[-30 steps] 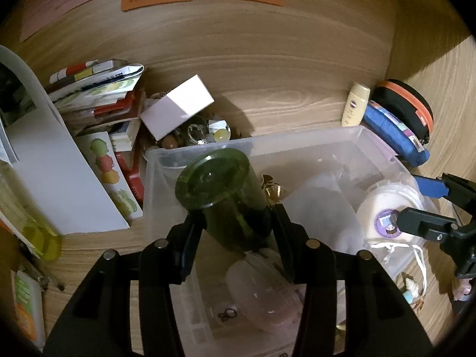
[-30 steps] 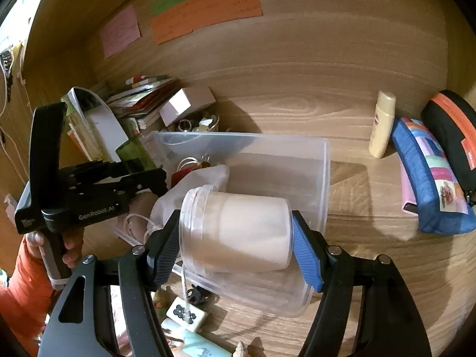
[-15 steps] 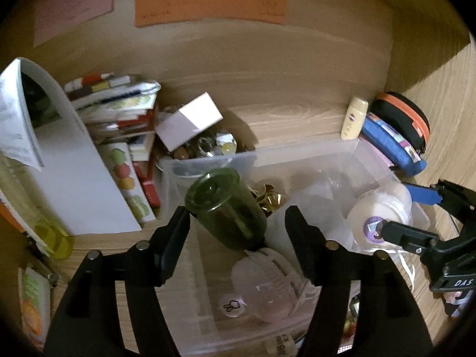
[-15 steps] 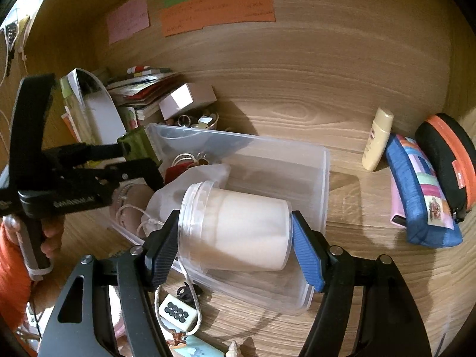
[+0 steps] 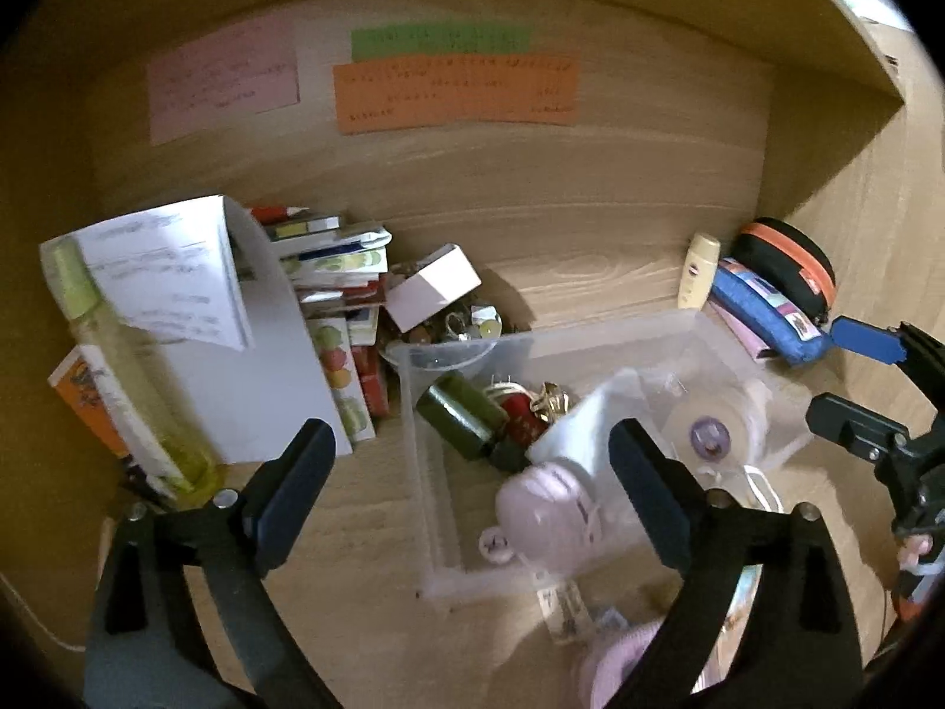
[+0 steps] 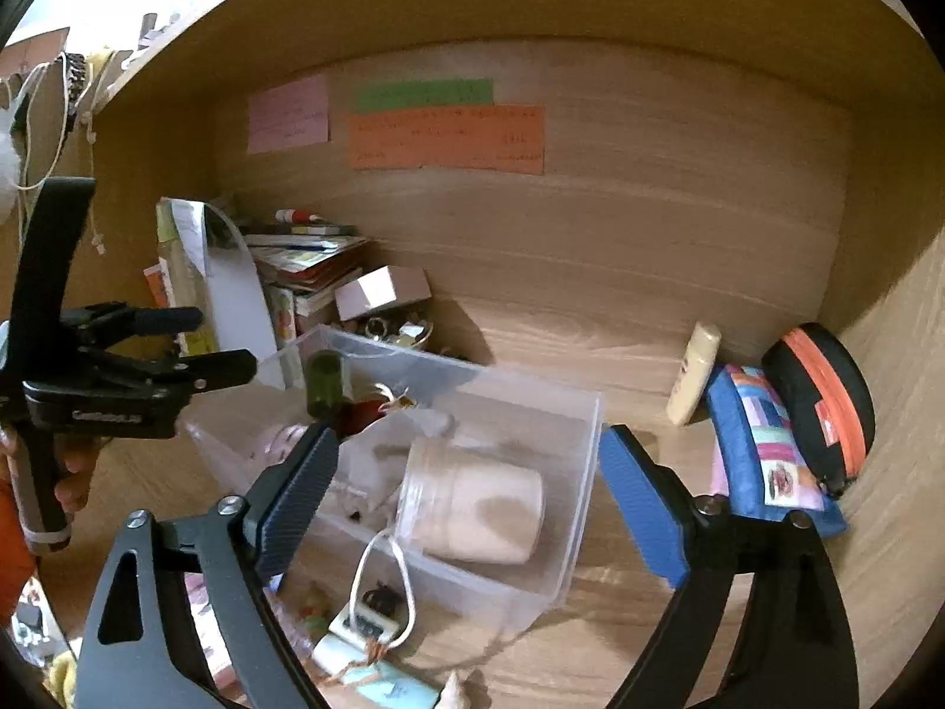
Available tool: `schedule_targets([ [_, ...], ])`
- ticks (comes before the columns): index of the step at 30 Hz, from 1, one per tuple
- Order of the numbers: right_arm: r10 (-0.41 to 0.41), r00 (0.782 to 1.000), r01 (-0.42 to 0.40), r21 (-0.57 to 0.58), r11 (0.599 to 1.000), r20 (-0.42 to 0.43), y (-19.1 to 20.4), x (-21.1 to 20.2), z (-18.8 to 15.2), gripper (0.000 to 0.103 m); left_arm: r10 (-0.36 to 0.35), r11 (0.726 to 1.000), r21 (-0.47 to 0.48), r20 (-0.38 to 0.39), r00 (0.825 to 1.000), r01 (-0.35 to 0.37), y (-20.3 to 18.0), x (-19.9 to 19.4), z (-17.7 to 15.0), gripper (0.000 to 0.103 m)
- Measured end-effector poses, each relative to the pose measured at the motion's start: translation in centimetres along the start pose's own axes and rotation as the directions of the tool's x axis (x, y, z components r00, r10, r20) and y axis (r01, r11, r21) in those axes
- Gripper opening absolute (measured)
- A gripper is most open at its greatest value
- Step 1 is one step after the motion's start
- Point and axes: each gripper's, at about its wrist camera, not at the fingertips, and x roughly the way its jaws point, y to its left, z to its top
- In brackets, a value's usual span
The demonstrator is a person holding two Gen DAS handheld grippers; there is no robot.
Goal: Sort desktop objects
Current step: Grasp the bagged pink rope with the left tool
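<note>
Left gripper: your left gripper (image 5: 469,475) hangs above the near end of the clear plastic bin (image 5: 413,413); its jaws are opening wide and nothing sits between the pads.
Right gripper: your right gripper (image 6: 466,502) has its blue-padded jaws opening too, spread past the bin's width; the pads press on nothing.
Green bottle: the dark green bottle (image 5: 458,419) lies on its side inside the bin, at the far left corner, beside a small red item (image 5: 520,419) and some gold clips (image 5: 552,402).
White jar: the translucent white jar (image 6: 472,508) lies on its side in the bin's right half, mouth toward the left in the right wrist view.
Other bin contents: a pale pink rounded case (image 5: 540,508) rests at the near end, against a white folded piece (image 5: 590,431).
Left of bin: you have a stack of booklets (image 5: 331,272), a white box (image 5: 434,286) tilted on small clutter, and a tall yellow-green bottle (image 5: 130,378).
Right of bin: a cream tube (image 6: 694,372) leans at the back wall, next to a blue patchwork pouch (image 6: 762,443) and a black case with orange zip (image 6: 824,402).
Back wall: pink (image 5: 221,80), green (image 5: 440,41) and orange (image 5: 455,91) notes are stuck up; their writing is too blurred to read.
Near edge: a corded charm (image 6: 369,620) lies on the desk in front of the bin.
</note>
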Motion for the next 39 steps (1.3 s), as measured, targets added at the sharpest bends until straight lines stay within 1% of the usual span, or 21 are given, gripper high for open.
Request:
schedule_targets([
  [3, 0.018, 0.999, -0.017, 0.019, 1.000, -0.029, -0.2, -0.4, -0.6, 0.092, -0.013, 1.000, 0.005, -0.021, 1.000, 0.013, -0.2, -0.8, -1.2, 0.096],
  [7, 0.024, 0.998, -0.022, 0.045, 0.999, -0.058, -0.5, -1.1, -1.7, 0.092, -0.042, 0.999, 0.005, -0.075, 0.996, 0.043, -0.7, -1.2, -3.1, 0.096],
  [10, 0.016, 0.996, -0.011, 0.054, 0.998, -0.083, -0.7, -1.4, -2.8, 0.092, -0.079, 0.997, 0.003, -0.128, 0.989, 0.080, -1.4, -1.5, -4.9, 0.096],
  [13, 0.001, 0.994, 0.004, 0.045, 0.999, -0.106, -1.0, -2.0, -3.9, 0.092, -0.100, 0.994, 0.016, -0.161, 0.982, 0.104, -2.8, -1.9, -6.5, 0.096],
  [21, -0.030, 0.987, 0.032, 0.012, 0.999, -0.160, -2.0, -3.2, -6.3, 0.092, -0.153, 0.980, 0.086, -0.260, 0.953, 0.181, -7.1, -2.2, -9.8, 0.096],
  [26, -0.023, 0.979, 0.023, -0.003, 1.000, -0.203, -2.5, -3.0, -7.7, 0.092, -0.151, 0.975, 0.108, -0.311, 0.938, 0.193, -8.6, -1.5, -11.2, 0.096],
  [29, -0.011, 0.973, 0.008, -0.014, 1.000, -0.231, -2.6, -2.6, -8.4, 0.092, -0.147, 0.973, 0.116, -0.364, 0.920, 0.201, -9.2, -0.3, -11.9, 0.096],
  [31, 0.011, 0.969, -0.013, -0.009, 1.000, -0.248, -2.7, -2.4, -8.9, 0.091, -0.134, 0.973, 0.122, -0.387, 0.912, 0.195, -9.4, 0.2, -12.3, 0.096],
  [33, 0.040, 0.963, -0.042, -0.003, 0.999, -0.268, -2.8, -2.1, -9.3, 0.090, -0.153, 0.973, 0.098, -0.390, 0.908, 0.207, -9.2, 0.4, -12.3, 0.096],
  [35, 0.058, 0.956, -0.063, -0.007, 0.998, -0.288, -2.8, -1.8, -9.7, 0.082, -0.156, 0.974, 0.094, -0.385, 0.910, 0.207, -9.0, 0.5, -12.2, 0.096],
  [37, 0.071, 0.948, -0.080, -0.015, 0.997, -0.309, -2.5, -1.3, -10.0, 0.067, -0.179, 0.973, 0.071, -0.368, 0.912, 0.220, -8.5, 0.5, -12.1, 0.095],
  [38, 0.074, 0.944, -0.084, -0.019, 0.996, -0.322, -2.4, -1.1, -10.2, 0.064, -0.188, 0.972, 0.063, -0.361, 0.913, 0.225, -8.3, 0.4, -12.2, 0.093],
  [39, 0.079, 0.940, -0.092, -0.022, 0.996, -0.333, -2.2, -0.7, -10.4, 0.059, -0.199, 0.971, 0.056, -0.353, 0.914, 0.233, -8.1, 0.2, -12.2, 0.088],
])
